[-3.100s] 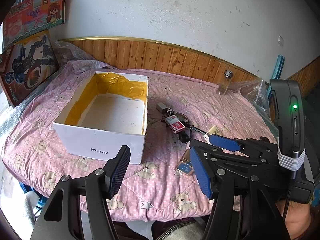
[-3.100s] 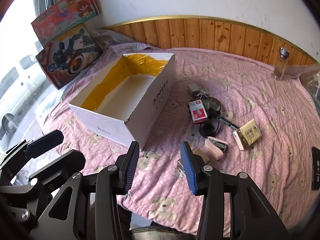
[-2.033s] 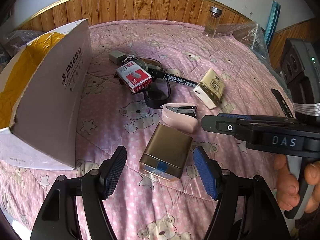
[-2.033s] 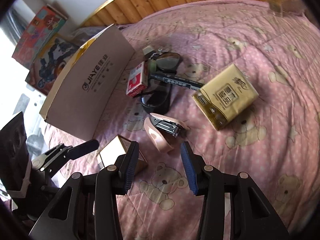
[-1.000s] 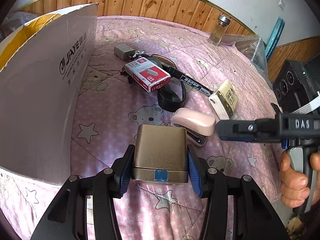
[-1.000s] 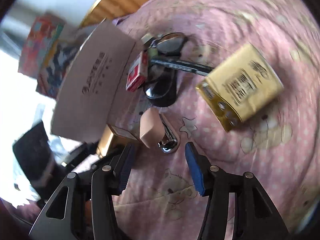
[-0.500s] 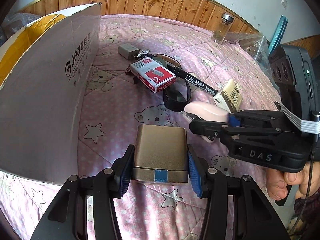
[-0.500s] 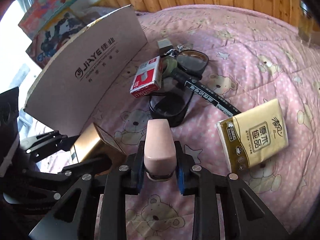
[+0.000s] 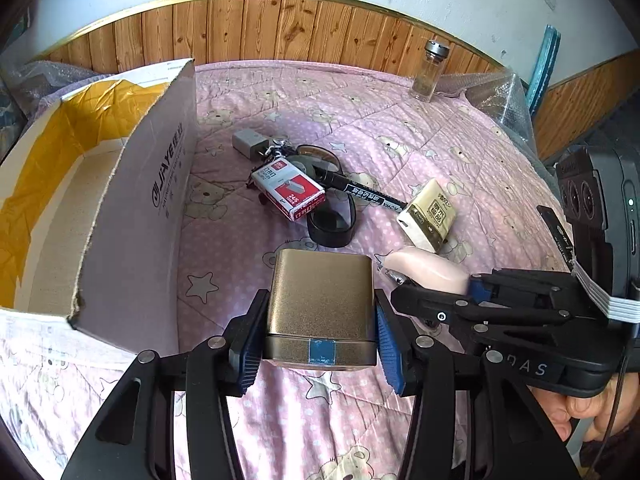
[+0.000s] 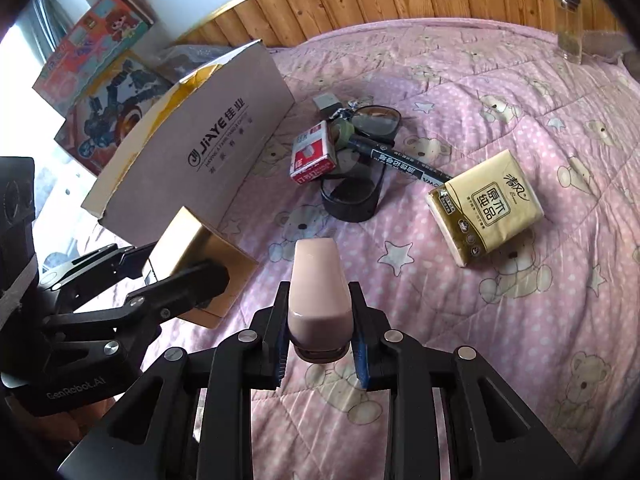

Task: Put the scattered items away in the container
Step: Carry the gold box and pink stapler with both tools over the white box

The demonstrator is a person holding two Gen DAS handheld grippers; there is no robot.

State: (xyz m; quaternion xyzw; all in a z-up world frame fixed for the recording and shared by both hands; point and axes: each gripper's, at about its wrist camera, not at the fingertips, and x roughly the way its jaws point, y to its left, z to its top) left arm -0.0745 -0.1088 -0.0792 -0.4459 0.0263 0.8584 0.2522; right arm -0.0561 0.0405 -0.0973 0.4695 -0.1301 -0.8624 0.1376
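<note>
Holding a gold tin (image 9: 322, 304) between its fingers, the left gripper (image 9: 318, 340) hangs just beside the near right corner of the cardboard box (image 9: 132, 216), which stands open at the left side of the bed (image 9: 400, 120). The right gripper (image 10: 320, 346) has its fingers closed narrow on a pink stapler (image 10: 319, 284), and the two grippers are very near each other, the right one a little to the right of the left. Further on the pink quilt lie the things not yet collected: a red staple box (image 9: 289, 193), a black marker (image 9: 360, 196), a pair of glasses (image 10: 362, 160), a grey adapter (image 9: 248, 142) with keys, and a tissue pack (image 10: 486, 208); a glass jar (image 9: 430, 70) stands at the far edge. Probably the next step is to carry both things over the box wall. The tin is smooth metal, so it may slip if the grip is loosened too early. The box wall is high and torn at the corner; a low path could push the box away. Also the two grippers could knock together, because both must go to the left.
</note>
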